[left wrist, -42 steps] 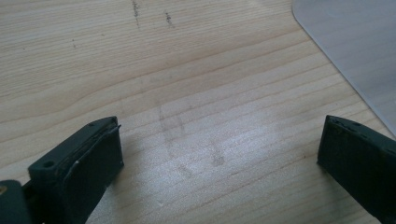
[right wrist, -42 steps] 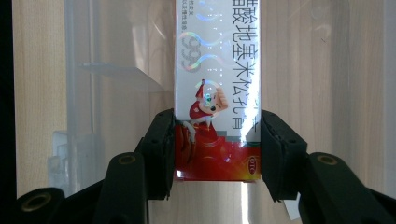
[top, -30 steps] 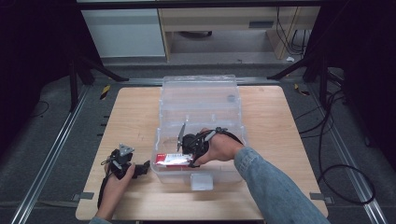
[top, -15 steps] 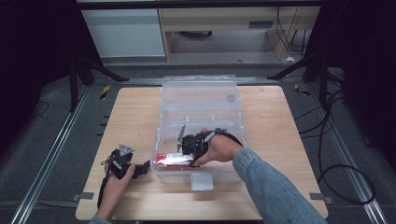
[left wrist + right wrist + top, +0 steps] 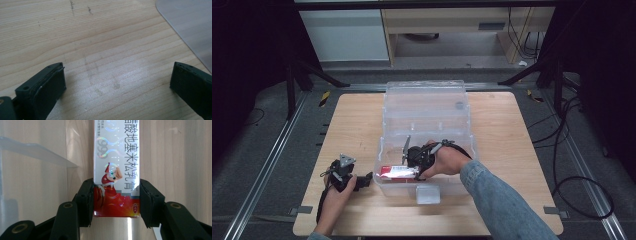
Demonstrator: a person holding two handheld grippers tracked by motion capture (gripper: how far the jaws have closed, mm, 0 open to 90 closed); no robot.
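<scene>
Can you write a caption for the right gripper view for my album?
Right tongs shut on a red-and-white box inside a clear bin.

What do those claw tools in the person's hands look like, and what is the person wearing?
Both are black handheld tools. The left claw ends in two blocky jaws with flat pads, with a grey three-cornered plate on top. The right claw has chunky jaws with round brass-coloured pivots. The right arm wears a blue denim sleeve.
</scene>
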